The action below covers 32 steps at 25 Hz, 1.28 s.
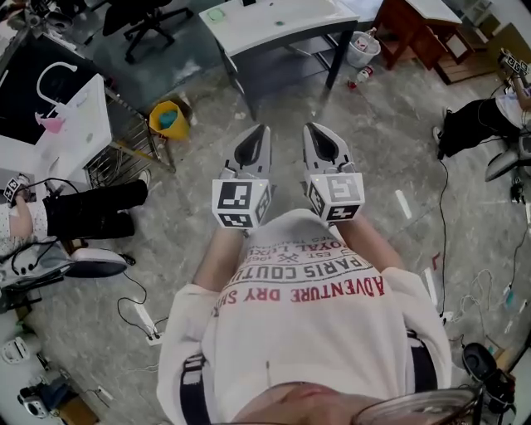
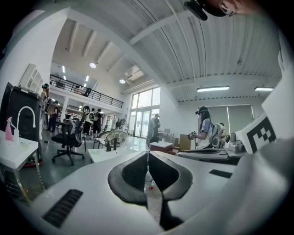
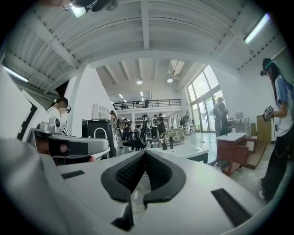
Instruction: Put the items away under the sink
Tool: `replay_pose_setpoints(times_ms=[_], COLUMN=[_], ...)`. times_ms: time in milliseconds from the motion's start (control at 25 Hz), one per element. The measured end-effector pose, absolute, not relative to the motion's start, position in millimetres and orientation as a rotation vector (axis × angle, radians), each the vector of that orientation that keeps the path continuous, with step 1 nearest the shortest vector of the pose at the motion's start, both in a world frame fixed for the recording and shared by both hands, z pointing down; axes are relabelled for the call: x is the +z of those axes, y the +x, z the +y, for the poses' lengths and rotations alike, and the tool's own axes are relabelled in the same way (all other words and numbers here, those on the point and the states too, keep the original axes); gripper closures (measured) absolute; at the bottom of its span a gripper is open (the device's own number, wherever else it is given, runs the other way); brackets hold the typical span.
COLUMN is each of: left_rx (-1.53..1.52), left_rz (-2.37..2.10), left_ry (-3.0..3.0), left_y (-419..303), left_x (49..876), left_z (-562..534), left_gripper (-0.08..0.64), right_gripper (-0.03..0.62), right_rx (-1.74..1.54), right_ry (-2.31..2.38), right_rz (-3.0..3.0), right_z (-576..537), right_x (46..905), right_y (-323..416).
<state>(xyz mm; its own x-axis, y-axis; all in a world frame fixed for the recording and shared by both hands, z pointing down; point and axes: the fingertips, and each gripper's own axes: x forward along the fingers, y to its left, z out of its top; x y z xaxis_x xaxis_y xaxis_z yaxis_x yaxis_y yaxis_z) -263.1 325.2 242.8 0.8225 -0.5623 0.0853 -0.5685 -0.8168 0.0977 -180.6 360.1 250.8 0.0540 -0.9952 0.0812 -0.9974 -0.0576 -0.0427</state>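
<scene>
Now the left tongs [image 1: 265, 129] and right tongs [image 1: 308, 127] hang closed (tips touching).

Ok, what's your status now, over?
Left gripper shut, empty. Right gripper shut, empty. No items held yet. White rectangular table ahead.
</scene>
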Motion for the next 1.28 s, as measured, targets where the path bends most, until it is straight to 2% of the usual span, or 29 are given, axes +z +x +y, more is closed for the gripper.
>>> replay_pose_setpoints(times_ms=[400,720,1280], left_rx=[0.195,0.246,0.226], left_rz=[-0.875,-0.945,-1.133], left_ry=[2.869,2.800,2.687], left_y=[-247.4,-224.1,-111.4], left_x=[270.5,288.5,276.0], left_z=[299.4,236.1,89.0], left_gripper=[0.532,0.532,0.532], right_gripper=[0.568,0.568,0.568], right_rx=[0.274,0.346,0.348], right_ry=[2.277,2.198,2.016], right_rz=[-2.069,-2.141,-2.267], right_z=[330.9,259.0,100.2], right_x=[281.6,296.3,284.7], right_y=[-158.3,-129.6,-9.5])
